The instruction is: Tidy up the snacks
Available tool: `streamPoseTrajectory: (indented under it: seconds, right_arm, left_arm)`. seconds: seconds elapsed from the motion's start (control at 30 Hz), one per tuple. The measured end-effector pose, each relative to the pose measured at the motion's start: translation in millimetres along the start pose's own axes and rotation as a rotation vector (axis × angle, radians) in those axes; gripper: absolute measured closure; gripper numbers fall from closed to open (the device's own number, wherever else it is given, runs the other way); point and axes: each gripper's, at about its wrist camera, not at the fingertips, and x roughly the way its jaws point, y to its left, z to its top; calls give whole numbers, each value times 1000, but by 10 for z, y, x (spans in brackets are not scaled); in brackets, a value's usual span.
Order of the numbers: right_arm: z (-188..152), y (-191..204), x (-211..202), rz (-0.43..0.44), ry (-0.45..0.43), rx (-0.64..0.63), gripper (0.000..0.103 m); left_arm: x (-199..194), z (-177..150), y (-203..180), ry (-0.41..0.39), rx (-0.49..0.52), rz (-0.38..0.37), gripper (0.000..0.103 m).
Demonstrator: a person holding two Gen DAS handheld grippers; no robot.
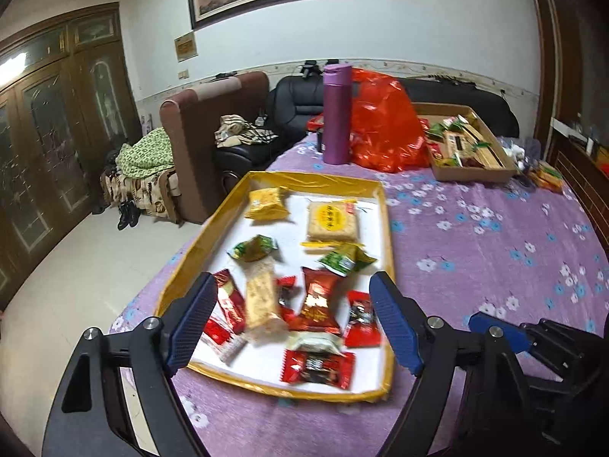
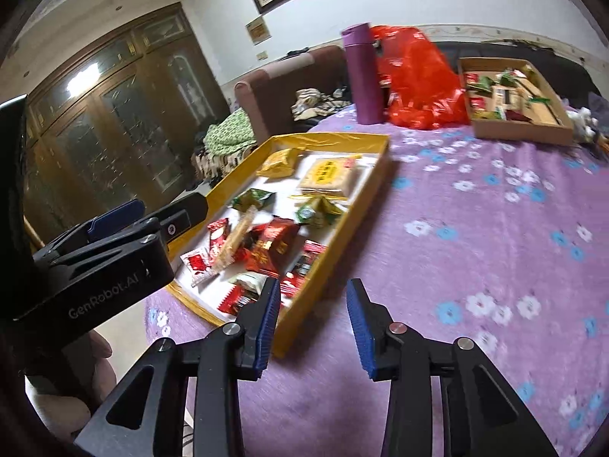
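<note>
Left gripper (image 1: 293,320) jaws wide apart, empty, above near end of yellow tray (image 1: 389,228); wrapped snacks (image 1: 319,299) lie inside tray on purple floral cloth (image 1: 495,251); right gripper (image 2: 312,323) partly open, empty, over cloth beside tray

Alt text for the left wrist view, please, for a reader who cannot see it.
The open left gripper, holding nothing, hovers over a shallow yellow-rimmed tray of wrapped snacks on a purple flowered tablecloth. Behind the tray stand a purple flask, a red plastic bag and a brown cardboard box of more snacks.
</note>
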Motion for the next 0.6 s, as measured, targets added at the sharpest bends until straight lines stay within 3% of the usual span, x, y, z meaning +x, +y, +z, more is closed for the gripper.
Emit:
streamPoseTrajectory:
  seconds: [0.23,0.6]
  right_arm:
    - [-96,-160,-231,-21,-37,24,64]
    - [-208,-69,-398,-75,-81,-32,58]
  left_arm:
    - [-90,-34,-229,22,31,-27,20]
    - [-167,-83,-340,37,46,-46,20]
